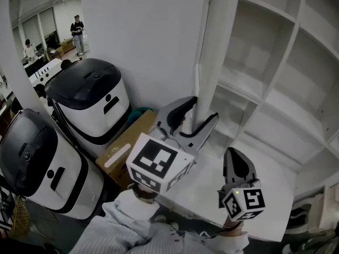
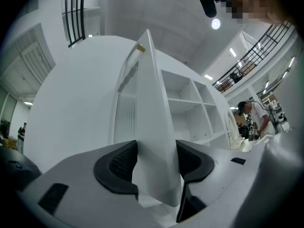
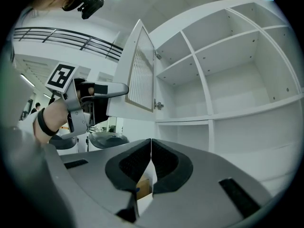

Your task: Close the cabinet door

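Note:
The white cabinet door stands open, edge-on toward me, with a slatted panel in its face. My left gripper straddles the door's lower free edge, one black pad on each side, and the jaws stand open around it; whether a pad still touches I cannot tell. The right gripper view shows it from the side at the door's edge. My right gripper is shut with nothing between its pads and hovers in front of the open shelves, apart from the door.
Two white-and-black rounded machines and a cardboard box stand left of the cabinet. A white ledge runs under the shelves. People stand far back in the room.

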`<state>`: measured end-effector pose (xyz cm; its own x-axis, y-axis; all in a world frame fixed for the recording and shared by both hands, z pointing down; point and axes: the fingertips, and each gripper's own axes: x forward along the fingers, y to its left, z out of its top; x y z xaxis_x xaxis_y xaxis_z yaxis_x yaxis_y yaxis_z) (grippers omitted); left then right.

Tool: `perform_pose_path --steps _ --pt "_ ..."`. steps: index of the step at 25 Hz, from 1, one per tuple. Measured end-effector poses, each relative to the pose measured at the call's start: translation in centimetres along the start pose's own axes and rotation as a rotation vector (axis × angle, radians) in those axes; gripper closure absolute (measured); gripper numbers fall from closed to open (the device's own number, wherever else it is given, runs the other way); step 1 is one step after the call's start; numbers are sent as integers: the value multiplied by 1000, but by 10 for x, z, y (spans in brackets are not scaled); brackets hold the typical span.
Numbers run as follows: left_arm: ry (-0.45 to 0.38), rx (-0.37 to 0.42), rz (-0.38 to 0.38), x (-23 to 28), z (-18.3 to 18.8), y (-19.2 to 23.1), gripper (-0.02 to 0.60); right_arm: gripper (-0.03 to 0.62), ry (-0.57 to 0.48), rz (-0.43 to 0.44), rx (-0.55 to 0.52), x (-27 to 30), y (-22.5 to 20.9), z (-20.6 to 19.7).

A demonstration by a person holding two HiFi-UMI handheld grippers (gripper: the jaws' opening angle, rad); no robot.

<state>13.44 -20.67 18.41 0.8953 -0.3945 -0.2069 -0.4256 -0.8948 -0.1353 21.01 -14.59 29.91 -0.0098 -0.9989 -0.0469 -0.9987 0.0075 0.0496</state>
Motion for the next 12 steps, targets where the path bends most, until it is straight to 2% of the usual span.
perform_pose_path --steps 6,12 --pt "-6 17 -64 17 0 -15 327 582 7 -48 -1 -8 -12 -3" --pt "-28 50 -82 35 -1 -30 311 582 12 -96 -6 -14 -29 -4"
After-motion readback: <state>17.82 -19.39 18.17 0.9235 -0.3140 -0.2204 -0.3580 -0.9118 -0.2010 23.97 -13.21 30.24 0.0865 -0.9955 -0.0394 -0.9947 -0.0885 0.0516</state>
